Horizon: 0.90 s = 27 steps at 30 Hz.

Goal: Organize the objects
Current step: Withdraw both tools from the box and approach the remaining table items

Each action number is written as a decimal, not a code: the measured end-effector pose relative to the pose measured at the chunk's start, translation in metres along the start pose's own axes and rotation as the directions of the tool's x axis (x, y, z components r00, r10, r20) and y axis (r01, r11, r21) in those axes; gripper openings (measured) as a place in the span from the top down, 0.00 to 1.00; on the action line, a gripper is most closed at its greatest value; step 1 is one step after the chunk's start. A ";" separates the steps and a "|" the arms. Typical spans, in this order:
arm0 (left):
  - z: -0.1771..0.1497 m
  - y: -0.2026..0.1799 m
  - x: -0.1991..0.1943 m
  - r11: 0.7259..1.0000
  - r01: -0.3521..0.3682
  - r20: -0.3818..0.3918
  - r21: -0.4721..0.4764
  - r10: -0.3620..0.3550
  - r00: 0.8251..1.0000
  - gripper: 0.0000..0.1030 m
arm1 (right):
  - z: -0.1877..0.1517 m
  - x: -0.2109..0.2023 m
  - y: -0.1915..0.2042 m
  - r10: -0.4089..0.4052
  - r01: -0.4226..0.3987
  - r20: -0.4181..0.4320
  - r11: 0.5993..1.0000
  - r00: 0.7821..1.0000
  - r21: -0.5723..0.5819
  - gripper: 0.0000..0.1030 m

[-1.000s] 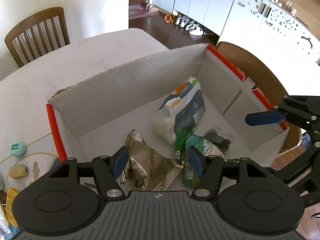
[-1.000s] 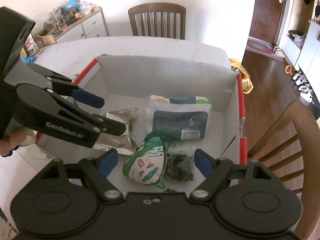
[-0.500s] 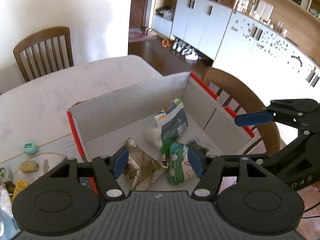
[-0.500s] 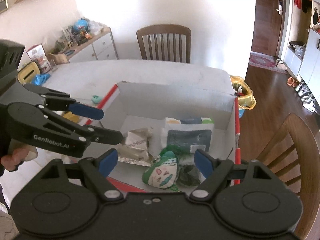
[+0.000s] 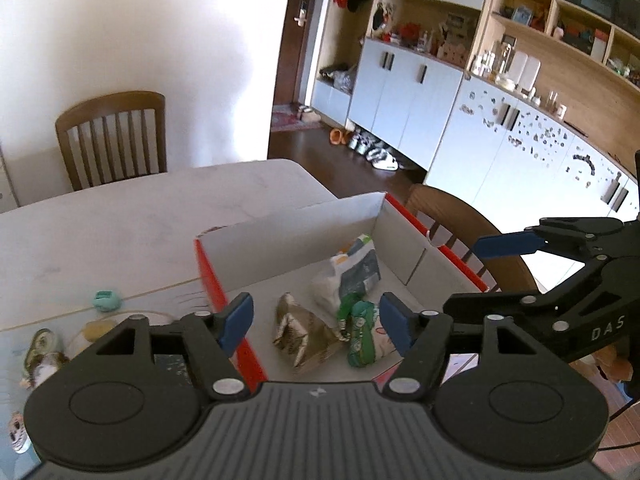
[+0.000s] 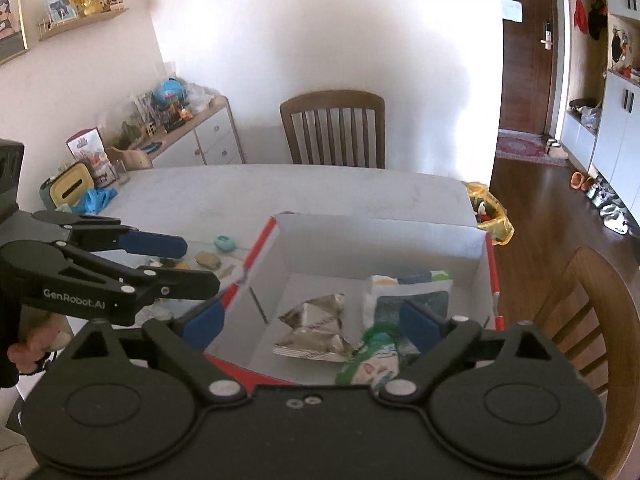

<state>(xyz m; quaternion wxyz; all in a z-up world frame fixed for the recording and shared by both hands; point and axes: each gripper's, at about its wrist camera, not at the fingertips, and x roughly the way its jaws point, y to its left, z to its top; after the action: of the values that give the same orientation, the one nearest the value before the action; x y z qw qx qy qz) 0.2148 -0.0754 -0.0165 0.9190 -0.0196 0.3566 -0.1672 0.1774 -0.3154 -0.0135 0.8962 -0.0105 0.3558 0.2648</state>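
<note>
While both grippers hang above the table [image 6: 280, 188], the white cardboard box [image 5: 288, 236] with red outer edges sits open-topped below and ahead of their jaws. The left gripper [image 5: 316, 322] has its blue pads spread and opening further, with nothing between them; the right gripper [image 6: 310, 322] is wider apart, also opening, and empty. Inside the box, beneath the left jaws, lies a crinkled metallic foil packet [image 5: 300, 330], flattish and creased. Just right of it, a soft green and white pouch [image 5: 362, 338] runs its long axis away from the jaws towards the far wall. Beyond that, a smooth plastic bag [image 5: 348, 270], white with a dark panel, lies slanted towards the far right corner. The box floor to the left of the foil packet is bare. Outside the left wall, small things lie on the table, among them a rounded teal object [image 5: 106, 300]. A wooden chair [image 6: 592, 312] stands close against the box's right side.
</note>
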 end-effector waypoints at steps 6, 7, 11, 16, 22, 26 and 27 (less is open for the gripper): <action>-0.015 0.016 -0.023 1.000 -0.003 0.016 0.024 0.003 1.000 0.23 | -0.003 -0.001 0.024 -0.008 0.007 0.020 0.999 1.000 0.035 0.01; -0.017 0.019 -0.026 1.000 0.002 0.016 0.023 -0.002 1.000 0.22 | -0.004 0.000 0.028 -0.008 0.007 0.021 0.999 1.000 0.042 0.01; -0.025 0.032 -0.039 1.000 0.009 0.022 0.021 -0.009 1.000 0.17 | -0.006 0.002 0.044 -0.015 0.014 0.017 0.998 1.000 0.059 0.01; -0.037 0.052 -0.052 0.999 0.024 0.022 0.021 -0.025 0.999 0.11 | -0.007 0.006 0.066 -0.017 0.016 0.016 0.998 1.000 0.067 0.01; -0.057 0.085 -0.070 1.000 0.025 0.037 -0.002 -0.025 0.999 0.00 | -0.005 0.016 0.094 -0.021 0.021 0.005 0.998 1.000 0.063 0.01; -0.070 0.110 -0.081 1.000 0.004 0.046 -0.023 -0.003 0.999 0.00 | -0.004 0.025 0.111 -0.020 0.020 -0.005 0.998 1.000 0.065 0.01; -0.073 0.118 -0.084 1.000 -0.002 0.047 -0.029 0.003 0.999 0.00 | -0.003 0.028 0.115 -0.020 0.020 -0.008 0.998 1.000 0.065 0.01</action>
<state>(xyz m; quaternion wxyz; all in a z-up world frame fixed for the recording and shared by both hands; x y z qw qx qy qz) 0.1433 0.0687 -0.0344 0.9268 -0.0364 0.3375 -0.1604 0.1368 -0.2039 -0.0146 0.8973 0.0141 0.3675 0.2440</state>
